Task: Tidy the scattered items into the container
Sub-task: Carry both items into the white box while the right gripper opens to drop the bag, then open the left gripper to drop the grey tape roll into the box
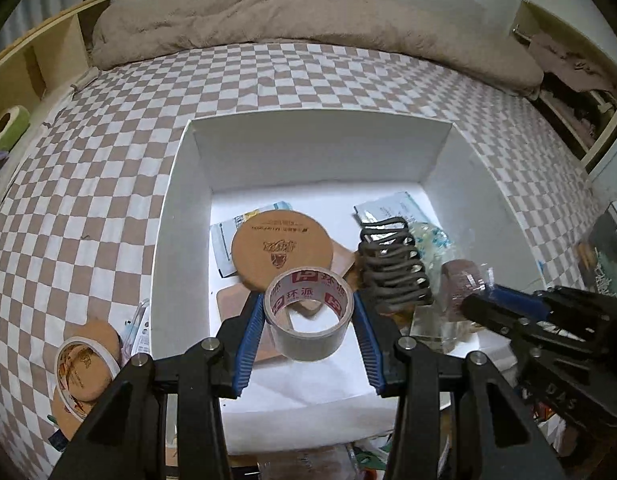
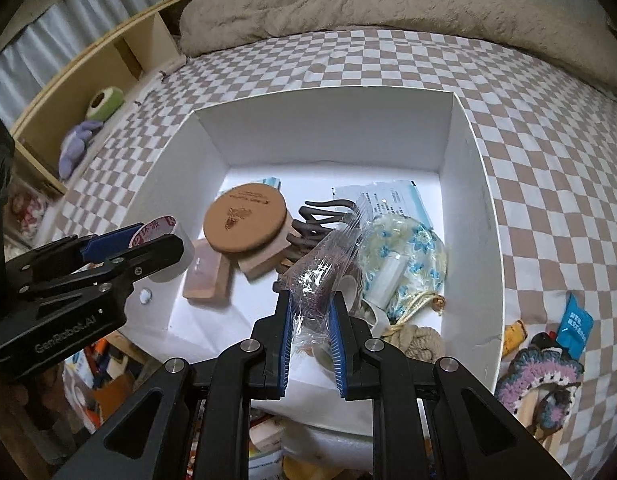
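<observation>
**Covered, cropped and blurred parts**

The clear crinkly packet point(image 2: 324, 264) between the right fingers point(image 2: 284, 344) is blurred in the left wrist view, and its contents cannot be told. Beyond those fingers it covers part of the dark hair claw point(image 2: 308, 224). The round cork coaster point(image 1: 282, 248) hides most of a sachet point(image 1: 224, 240) beyond the left fingers. Clutter below both fingers is cut off by the bottom edge.

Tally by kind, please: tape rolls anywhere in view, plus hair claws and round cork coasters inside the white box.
Tape rolls: 2, one in the jaws of the left gripper, one out on the bedsheet
Hair claws: 1
Round cork coasters: 1
Total: 4
</observation>
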The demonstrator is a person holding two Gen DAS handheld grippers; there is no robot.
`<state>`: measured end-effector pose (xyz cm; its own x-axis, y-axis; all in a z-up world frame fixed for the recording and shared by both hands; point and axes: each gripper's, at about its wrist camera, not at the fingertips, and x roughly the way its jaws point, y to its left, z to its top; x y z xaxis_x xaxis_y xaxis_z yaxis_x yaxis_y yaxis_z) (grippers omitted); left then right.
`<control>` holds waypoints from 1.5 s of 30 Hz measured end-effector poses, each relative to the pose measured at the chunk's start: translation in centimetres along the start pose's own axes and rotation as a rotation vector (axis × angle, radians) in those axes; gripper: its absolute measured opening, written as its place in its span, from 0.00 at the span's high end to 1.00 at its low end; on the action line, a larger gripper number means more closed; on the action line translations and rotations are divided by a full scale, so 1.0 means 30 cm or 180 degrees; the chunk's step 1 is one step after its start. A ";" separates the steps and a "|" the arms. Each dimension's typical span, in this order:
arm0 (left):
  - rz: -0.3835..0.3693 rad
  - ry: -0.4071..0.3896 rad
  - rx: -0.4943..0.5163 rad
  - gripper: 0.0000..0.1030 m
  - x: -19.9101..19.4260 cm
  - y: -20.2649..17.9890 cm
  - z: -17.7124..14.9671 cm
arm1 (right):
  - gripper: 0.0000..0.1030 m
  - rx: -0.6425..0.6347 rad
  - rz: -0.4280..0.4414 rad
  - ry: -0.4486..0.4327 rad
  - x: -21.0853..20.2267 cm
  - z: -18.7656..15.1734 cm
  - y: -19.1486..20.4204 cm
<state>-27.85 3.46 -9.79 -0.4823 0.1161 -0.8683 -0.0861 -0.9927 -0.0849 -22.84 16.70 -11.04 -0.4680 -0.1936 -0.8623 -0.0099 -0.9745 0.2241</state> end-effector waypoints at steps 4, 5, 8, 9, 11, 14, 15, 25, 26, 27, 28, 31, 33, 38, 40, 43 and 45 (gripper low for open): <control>0.0082 0.0051 0.0043 0.57 0.022 0.004 -0.007 | 0.82 -0.0078 -0.0148 0.0007 -0.013 0.004 0.005; 0.0098 0.0057 0.0048 0.57 0.025 0.006 -0.008 | 0.82 -0.0096 -0.0198 0.0004 -0.014 0.004 0.006; 0.0196 0.0061 0.0092 0.57 0.029 0.007 -0.010 | 0.82 -0.0154 -0.0372 0.0003 -0.021 0.007 0.000; 0.0241 0.0066 0.0112 0.57 0.031 0.006 -0.011 | 0.82 -0.0170 -0.0431 0.0013 -0.023 0.008 -0.004; 0.0317 0.0073 0.0149 0.57 0.035 0.006 -0.013 | 0.82 -0.0235 -0.0581 0.0022 -0.024 0.008 -0.008; 0.0393 0.0089 0.0201 0.57 0.044 0.007 -0.017 | 0.82 -0.0405 -0.0815 0.0044 -0.019 0.003 -0.001; 0.0418 0.0096 0.0210 0.57 0.047 0.007 -0.019 | 0.82 -0.0430 -0.0840 0.0060 -0.017 0.001 -0.001; 0.0332 0.0182 0.0077 0.57 0.057 0.030 -0.023 | 0.18 -0.0544 -0.0991 0.0088 0.000 -0.001 0.012; 0.0340 0.0180 0.0083 0.57 0.056 0.029 -0.023 | 0.18 -0.0552 -0.0979 0.0082 -0.006 0.001 0.015; 0.0342 0.0180 0.0085 0.57 0.056 0.029 -0.023 | 0.18 -0.0552 -0.0956 0.0071 -0.012 0.003 0.018; 0.0343 0.0180 0.0085 0.57 0.056 0.029 -0.023 | 0.18 -0.0550 -0.0937 0.0059 -0.017 0.005 0.021; 0.0349 0.0165 0.0088 0.57 0.054 0.031 -0.024 | 0.18 -0.0555 -0.0914 0.0040 -0.025 0.009 0.031; 0.0350 0.0139 0.0080 0.57 0.048 0.035 -0.022 | 0.18 -0.0579 -0.0897 0.0044 -0.023 0.006 0.038; 0.0320 0.0107 0.0045 0.56 0.033 0.046 -0.017 | 0.18 -0.0613 -0.0893 0.0047 -0.025 0.004 0.047; 0.0315 0.0113 0.0057 0.49 0.032 0.044 -0.018 | 0.18 -0.0614 -0.0896 0.0043 -0.025 0.003 0.049; 0.0347 0.0093 0.0074 0.43 0.029 0.040 -0.019 | 0.18 -0.0613 -0.0892 0.0039 -0.026 0.000 0.050; 0.0351 0.0091 0.0071 0.40 0.027 0.038 -0.020 | 0.18 -0.0605 -0.0896 0.0035 -0.028 -0.002 0.051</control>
<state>-27.82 2.39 -10.90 -0.4650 0.0049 -0.8853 -0.0534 -0.9983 0.0225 -22.40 15.36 -10.00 -0.4607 0.0858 -0.8834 0.0282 -0.9934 -0.1111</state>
